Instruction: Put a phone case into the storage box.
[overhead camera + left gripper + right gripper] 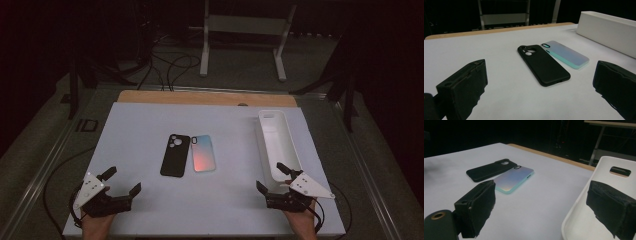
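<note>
Two phone cases lie side by side near the middle of a white table [150,125], well apart from both grippers. Going from left to right in the high view: the left gripper [121,180] sits at the near left corner of the table, held in the person's left hand [95,225], its two black jaws spread wide apart and holding nothing. Farther in and to the right lies the black phone case [175,155], flat on the table, its camera cutout at the far end. Just beside it on the right lies the pastel phone case [203,153], tinted blue to pink with a teal edge; the two lie very close, and whether their long edges touch cannot be told. Farther right stands a long white tray [290,145], running from the far side of the table toward the person. At the near right corner, the right gripper [272,177] is held in the person's right hand [302,227], its jaws also wide apart and empty; in the right gripper view one jaw hangs over the near end of the tray while the other is over bare table. Beyond the table's wooden far edge [200,97] stand a white metal frame [245,25] and loose cables [170,65] on a dark floor.
</note>
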`<state>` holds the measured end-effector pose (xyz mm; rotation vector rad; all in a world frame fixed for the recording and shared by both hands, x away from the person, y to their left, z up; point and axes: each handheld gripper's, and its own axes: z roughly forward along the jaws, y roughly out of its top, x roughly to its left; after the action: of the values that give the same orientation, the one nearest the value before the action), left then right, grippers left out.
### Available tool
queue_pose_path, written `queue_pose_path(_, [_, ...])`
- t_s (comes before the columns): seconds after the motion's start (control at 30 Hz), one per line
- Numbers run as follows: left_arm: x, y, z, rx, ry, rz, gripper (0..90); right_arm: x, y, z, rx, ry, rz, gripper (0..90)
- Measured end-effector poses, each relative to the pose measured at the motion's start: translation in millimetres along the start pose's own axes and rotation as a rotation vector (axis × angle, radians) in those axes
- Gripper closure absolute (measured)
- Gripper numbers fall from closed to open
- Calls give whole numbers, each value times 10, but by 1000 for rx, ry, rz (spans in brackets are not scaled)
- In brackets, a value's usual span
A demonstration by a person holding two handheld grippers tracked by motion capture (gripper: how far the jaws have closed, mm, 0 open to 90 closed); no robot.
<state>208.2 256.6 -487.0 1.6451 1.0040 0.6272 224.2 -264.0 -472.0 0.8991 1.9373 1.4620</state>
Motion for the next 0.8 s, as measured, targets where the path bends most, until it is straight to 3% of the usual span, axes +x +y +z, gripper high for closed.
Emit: queue_pose_path(0.8, [-26, -46, 87, 21, 63, -12, 0, 29, 8, 104, 45, -16, 1, 84])
